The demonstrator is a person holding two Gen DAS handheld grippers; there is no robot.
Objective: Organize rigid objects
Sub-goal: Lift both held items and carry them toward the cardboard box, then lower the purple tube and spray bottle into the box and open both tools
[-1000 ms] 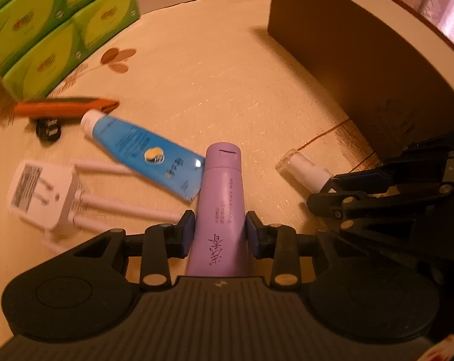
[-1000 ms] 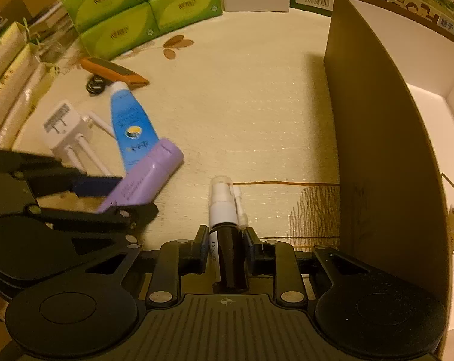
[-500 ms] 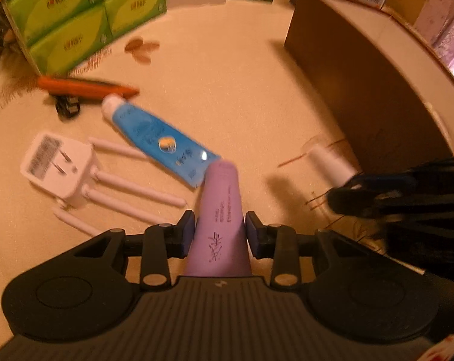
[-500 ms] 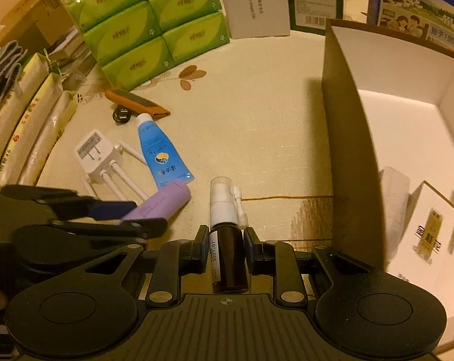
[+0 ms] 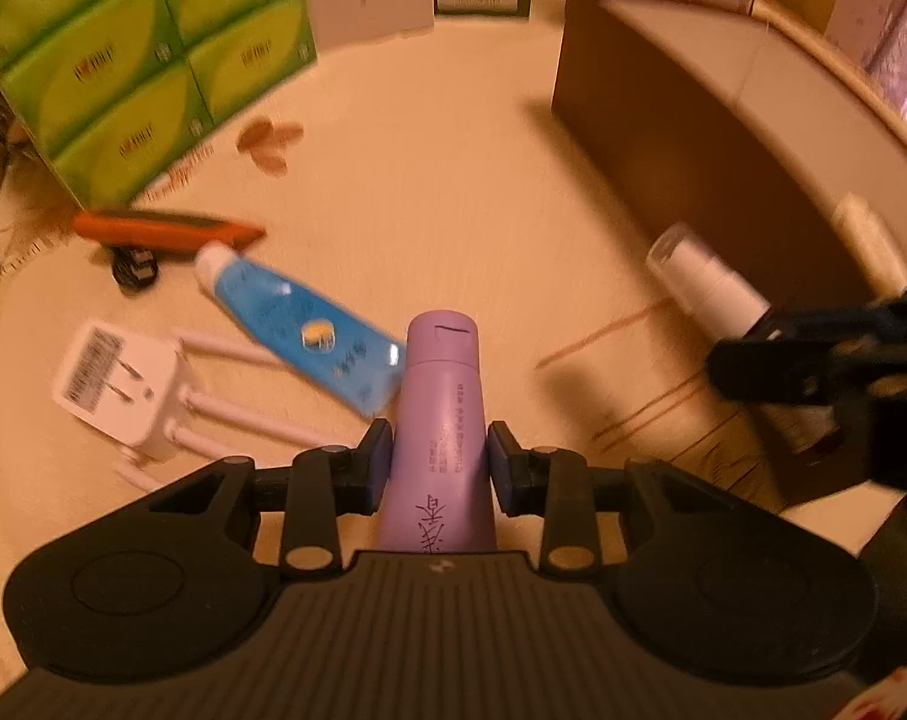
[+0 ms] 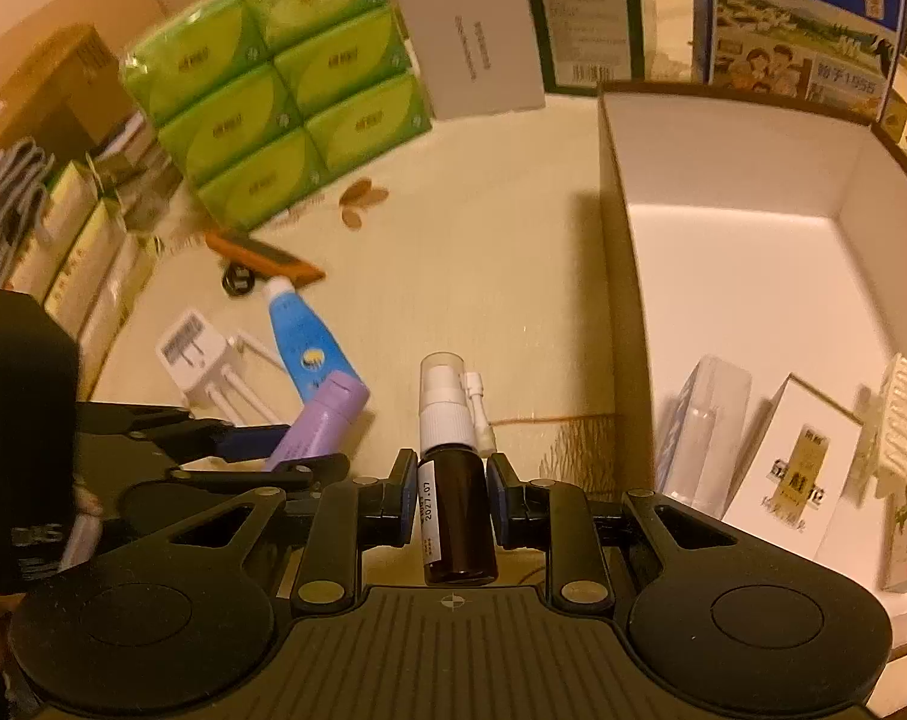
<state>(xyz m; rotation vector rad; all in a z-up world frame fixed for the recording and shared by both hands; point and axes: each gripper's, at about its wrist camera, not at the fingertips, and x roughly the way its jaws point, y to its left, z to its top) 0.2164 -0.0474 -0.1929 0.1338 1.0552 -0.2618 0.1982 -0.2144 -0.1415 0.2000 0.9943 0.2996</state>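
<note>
Both grippers are loaded at this point. The left gripper point(image 5: 438, 459) has its pads pinching a purple tube point(image 5: 438, 420) around the middle, cap end pointing away, clear of the tabletop point(image 5: 429, 180). The right gripper point(image 6: 447, 504) is clamped on a small brown spray bottle point(image 6: 453, 516) with a white nozzle, held more or less upright above the table, just left of the big open cardboard box point(image 6: 753, 276).

Progress-wise it looks like roughly the halfway mark. The box already has a few things parked along its near edge: a clear wrapped item point(image 6: 702, 420), a white carton with gold print point(image 6: 795, 474) and another pale carton point(image 6: 900, 450) at the far right. Most of the box floor is bare, so there's plenty of room.

Left on the table: a blue tube point(image 5: 297, 330), a white plug adapter with short cables point(image 5: 123, 393), an orange utility knife point(image 5: 159, 228) and a small black bit point(image 5: 132, 267) touching it. The green tissue packs point(image 6: 279, 108) and the boxes at the back look like background stock, not part of the job, though that's a guess.

So the likely next bit is getting both held items over the box wall and down inside, then going back for the four stragglers.
</note>
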